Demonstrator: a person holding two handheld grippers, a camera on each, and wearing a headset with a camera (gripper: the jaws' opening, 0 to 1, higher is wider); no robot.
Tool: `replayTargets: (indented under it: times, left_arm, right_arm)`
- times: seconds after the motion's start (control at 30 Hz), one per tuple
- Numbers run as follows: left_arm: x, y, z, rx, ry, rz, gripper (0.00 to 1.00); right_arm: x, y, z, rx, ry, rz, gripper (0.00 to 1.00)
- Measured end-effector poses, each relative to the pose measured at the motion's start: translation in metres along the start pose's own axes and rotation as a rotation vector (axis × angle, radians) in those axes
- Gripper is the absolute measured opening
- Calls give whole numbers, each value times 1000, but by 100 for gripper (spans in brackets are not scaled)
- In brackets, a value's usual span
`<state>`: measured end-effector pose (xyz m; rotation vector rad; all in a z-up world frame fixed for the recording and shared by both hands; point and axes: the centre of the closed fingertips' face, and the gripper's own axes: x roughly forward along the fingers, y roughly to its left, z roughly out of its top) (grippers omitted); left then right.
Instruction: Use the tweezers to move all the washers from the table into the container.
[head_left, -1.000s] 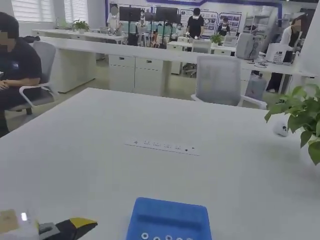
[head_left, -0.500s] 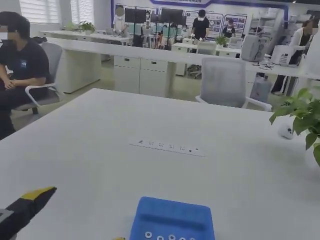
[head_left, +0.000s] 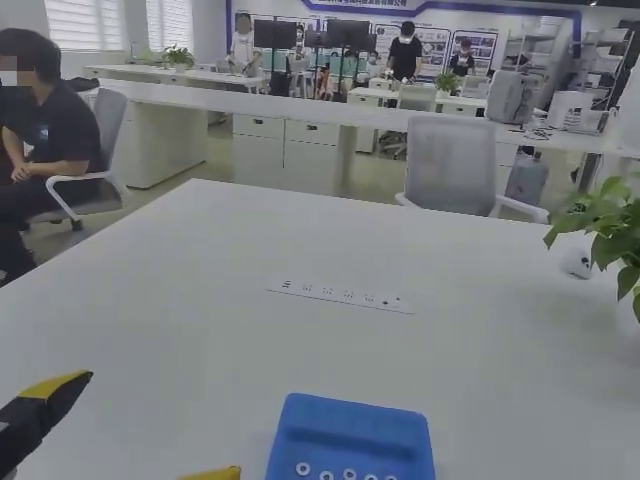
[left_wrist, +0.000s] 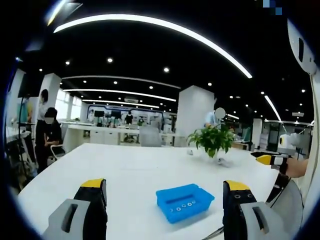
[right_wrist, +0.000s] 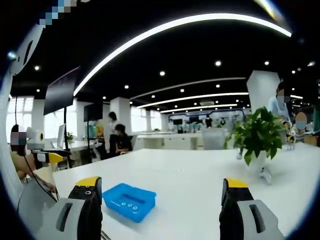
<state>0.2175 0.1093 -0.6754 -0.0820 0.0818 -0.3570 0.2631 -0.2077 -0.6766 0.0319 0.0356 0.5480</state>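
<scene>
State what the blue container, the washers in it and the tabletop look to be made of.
The blue container is probably moulded plastic: uniform saturated colour, rounded edges, dull sheen. The washers are likely metal: small pale rings with a silvery look, though too small to be sure. The tabletop looks like smooth white laminate or coated board, matt with soft reflections.

On the left gripper (head_left: 150, 425) a second yellow-tipped jaw has crept in — near the container (head_left: 350, 418).
</scene>
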Motion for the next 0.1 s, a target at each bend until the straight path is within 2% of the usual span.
replayTargets:
  times: [0.1]
  left_arm:
    - [0,0,0,-7,-4,4,99]
  right_arm:
    - [1,2,-3,7,9,6,99]
